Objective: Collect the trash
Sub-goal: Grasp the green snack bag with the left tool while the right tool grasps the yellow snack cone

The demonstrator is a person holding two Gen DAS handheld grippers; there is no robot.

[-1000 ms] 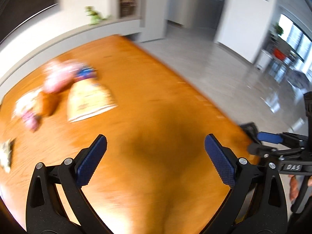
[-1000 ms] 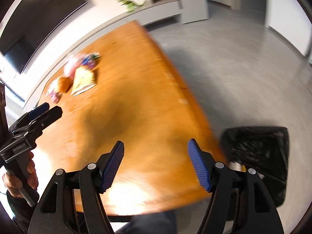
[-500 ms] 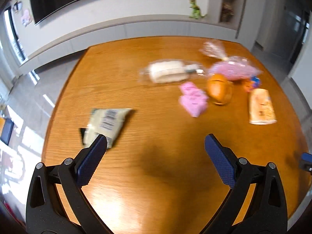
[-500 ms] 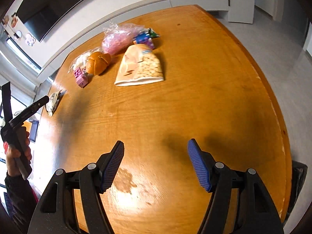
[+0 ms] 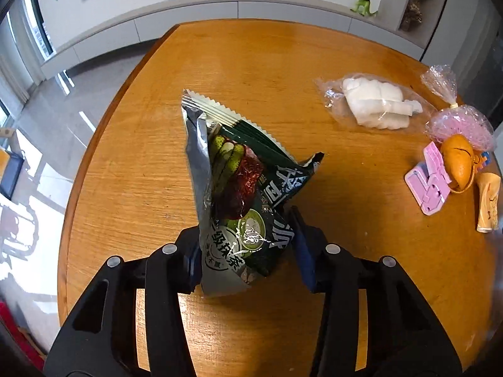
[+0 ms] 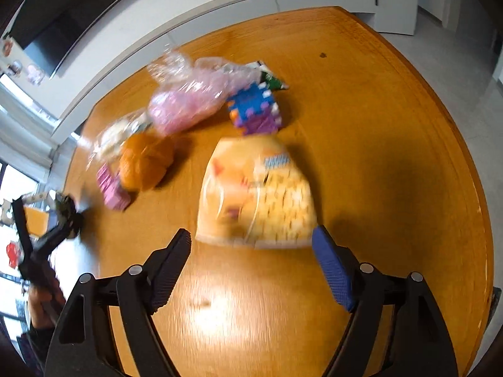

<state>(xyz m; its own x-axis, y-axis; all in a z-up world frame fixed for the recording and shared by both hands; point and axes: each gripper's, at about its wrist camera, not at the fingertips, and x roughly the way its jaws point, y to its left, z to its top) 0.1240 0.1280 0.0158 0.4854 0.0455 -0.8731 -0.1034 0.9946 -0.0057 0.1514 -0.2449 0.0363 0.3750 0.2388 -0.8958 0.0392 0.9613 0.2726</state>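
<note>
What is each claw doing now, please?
Left claw: just closed, gripping the green snack packet.
Right claw: open, empty, just widening before the yellow bag.

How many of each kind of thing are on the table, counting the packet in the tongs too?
Printed snack packets: 3 (dark green packet between the left tongs, which have just been closing on it; yellow packet; small green wrapper)
Clear plastic bags: 2 (bag of white stuff; bag of pink stuff)
Toys: 3 (pink blocks; orange round toy; blue and purple cube)
Total: 8
</note>
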